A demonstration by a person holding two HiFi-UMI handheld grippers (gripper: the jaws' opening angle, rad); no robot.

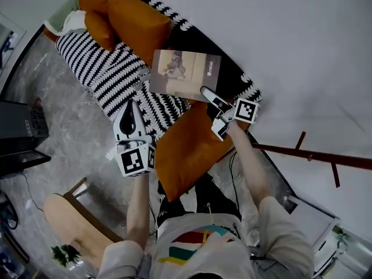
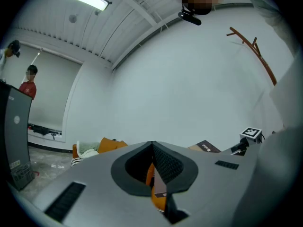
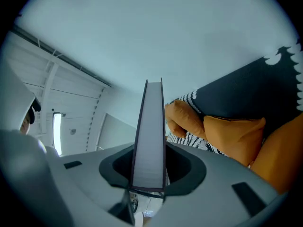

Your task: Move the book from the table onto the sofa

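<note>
Book [image 1: 183, 74]: brown cover facing up, held roughly level over the sofa seat, close to the backrest. The head view does not show whether its underside touches the fabric.
Right gripper [image 1: 210, 97]: clamped on the near right edge of the book. In the right gripper view the book stands edge-on between the 2 jaws, with both pads pressed against it.
Left gripper [image 1: 129, 106]: jaws brought together with nothing between them, above the striped cover and just beside the large cushion. In the left gripper view the 2 pads meet at the tip.
Sofa [image 1: 197, 42]: black backrest with white scalloped trim, set against a plain white wall.
Striped cover [image 1: 102, 68]: black-and-white fabric spread over the seat, under and to the left of the book.
Orange cushions [image 1: 136, 22]: piled at the far end of the sofa, beyond the book.
Large cushion [image 1: 189, 150]: orange, at the near end of the seat, between the person's 2 forearms.
Marker cubes: 1 on each gripper, the left one [image 1: 135, 158] and the right one [image 1: 246, 110].
Floor [image 1: 46, 92]: grey marbled surface to the left of the sofa.
Wooden stool [image 1: 67, 217]: on the floor at lower left, well apart from the sofa.
Bystander [image 2: 29, 86]: a person in a red top, far off in the left gripper view.
</note>
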